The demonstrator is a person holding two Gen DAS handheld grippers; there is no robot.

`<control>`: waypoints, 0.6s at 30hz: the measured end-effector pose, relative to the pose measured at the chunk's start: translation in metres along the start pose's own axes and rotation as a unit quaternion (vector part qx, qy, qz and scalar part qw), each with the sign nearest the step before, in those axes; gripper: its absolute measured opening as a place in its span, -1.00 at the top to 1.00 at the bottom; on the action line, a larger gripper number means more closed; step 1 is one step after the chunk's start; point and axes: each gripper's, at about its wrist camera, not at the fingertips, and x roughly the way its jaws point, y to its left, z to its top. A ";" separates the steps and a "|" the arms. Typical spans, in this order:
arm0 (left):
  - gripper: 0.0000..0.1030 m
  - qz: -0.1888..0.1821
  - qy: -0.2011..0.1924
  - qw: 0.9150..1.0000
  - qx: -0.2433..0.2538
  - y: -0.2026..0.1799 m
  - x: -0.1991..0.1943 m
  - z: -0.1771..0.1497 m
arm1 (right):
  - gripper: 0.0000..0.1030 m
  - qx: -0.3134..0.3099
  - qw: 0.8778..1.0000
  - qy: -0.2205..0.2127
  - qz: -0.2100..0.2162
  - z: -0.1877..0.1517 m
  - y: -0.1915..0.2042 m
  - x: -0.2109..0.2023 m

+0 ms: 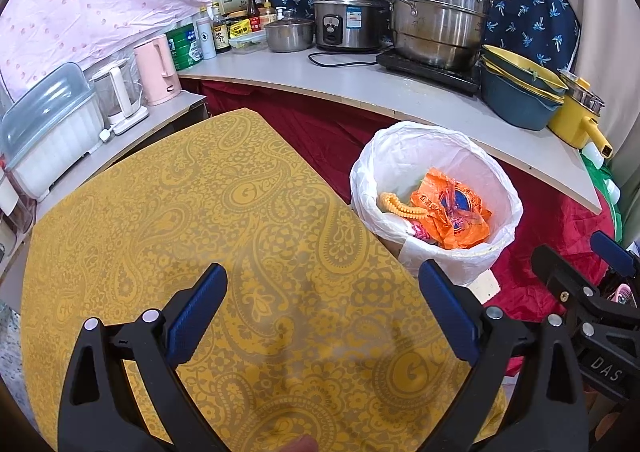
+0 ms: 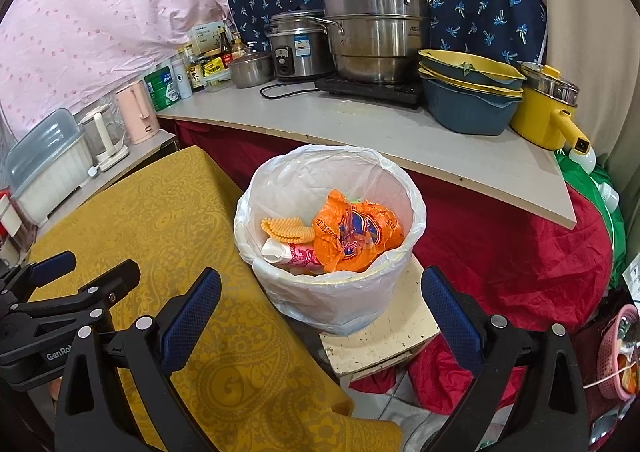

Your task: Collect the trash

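Your left gripper and right gripper both gape wide, gripping nothing. At the right wrist frame's centre, the white-lined bin holds a crumpled orange bag, a ridged yellow piece and a pink-patterned wrapper, beside the yellow paisley table.

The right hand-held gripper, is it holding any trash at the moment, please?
No, the right hand-held gripper is open and empty, above the lined bin.

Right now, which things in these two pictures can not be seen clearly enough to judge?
- Bin bottom: both views, hidden under the orange bag and other trash.
- Bottle labels: both views, too small to read.
- Pink basket: right wrist view, cut by the edge.
- Table's near part: left wrist view, hidden behind the open left gripper.
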 end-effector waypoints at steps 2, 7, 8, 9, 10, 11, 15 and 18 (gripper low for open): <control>-0.79 0.003 0.000 1.000 0.000 0.000 0.001 0.000 | -0.88 0.000 1.000 0.000 0.001 0.000 0.000 0.000; -0.79 0.004 -0.002 1.000 -0.002 -0.001 0.003 0.001 | -0.88 -0.007 1.000 -0.002 0.000 -0.001 0.003 0.001; -0.79 0.004 -0.002 1.000 -0.002 0.000 0.003 0.001 | -0.88 -0.007 1.000 -0.002 0.001 0.000 0.003 0.002; -0.79 0.005 -0.004 1.000 -0.002 0.000 0.004 0.001 | -0.88 -0.007 1.000 -0.003 0.000 0.000 0.003 0.002; -0.79 0.005 -0.005 1.000 -0.002 -0.001 0.004 0.001 | -0.88 -0.008 1.000 -0.003 0.000 0.000 0.003 0.003; -0.79 0.006 -0.004 1.000 -0.002 -0.001 0.005 0.001 | -0.88 -0.009 1.000 -0.003 0.000 0.000 0.003 0.003; -0.79 0.009 -0.003 1.000 0.002 -0.004 0.009 0.002 | -0.88 -0.009 1.000 0.000 0.001 0.000 0.001 0.006; -0.79 0.009 -0.003 1.000 0.004 -0.005 0.011 0.002 | -0.88 -0.007 1.000 0.002 0.001 0.000 -0.001 0.009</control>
